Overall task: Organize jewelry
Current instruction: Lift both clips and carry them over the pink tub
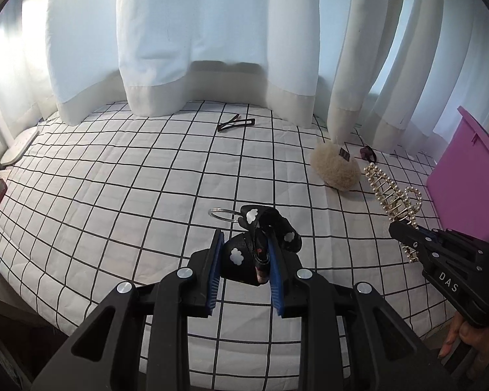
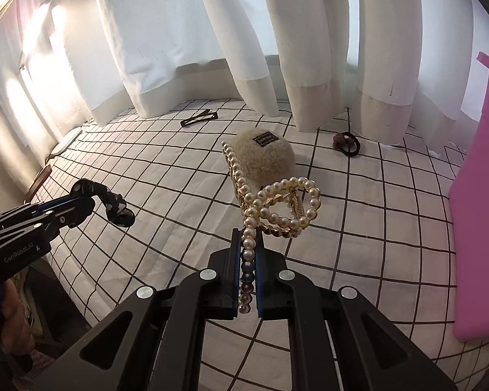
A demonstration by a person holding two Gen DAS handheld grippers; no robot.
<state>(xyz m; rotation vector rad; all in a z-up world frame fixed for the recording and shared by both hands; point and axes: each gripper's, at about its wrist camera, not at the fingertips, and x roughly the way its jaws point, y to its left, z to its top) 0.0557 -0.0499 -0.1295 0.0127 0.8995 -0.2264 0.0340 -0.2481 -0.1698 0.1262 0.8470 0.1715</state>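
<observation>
**Both tools loaded, box at right**

While both tools hold an item clear of the bed (image 1: 114, 179), the step in hand looks like carrying them to the pink box (image 1: 456, 189). Left tool (image 1: 246, 260) is clenched on the black bow (image 1: 260, 244), a cloud-print fabric piece with a metal ring (image 1: 221, 212) sticking out behind it; pads pinch the knot, ends hang loose. Right tool (image 2: 247, 260) is clamped on the pearl clip (image 2: 277, 202), gripping one pearl-lined arm only, so the rest of the clip juts forward and up. A person's fingers show at each handle.

To do it well, my judgement: keep both grips firm, move level, don't swing. The clip is held off-centre and could pivot between the pads. The bow is soft and could slip out. Take one item in at a time so the tools don't cross.

Further out on the checked sheet: a fluffy cream clip (image 2: 264, 159) just behind the pearl clip, a dark hair tie (image 2: 347, 143) near the curtain (image 2: 179, 32), and flat black snap clips (image 1: 235, 123) at the curtain hem, well apart from the rest.

Container: the pink box stands at the right edge of the bed. Only its outer wall shows, so I cannot tell what is inside.
</observation>
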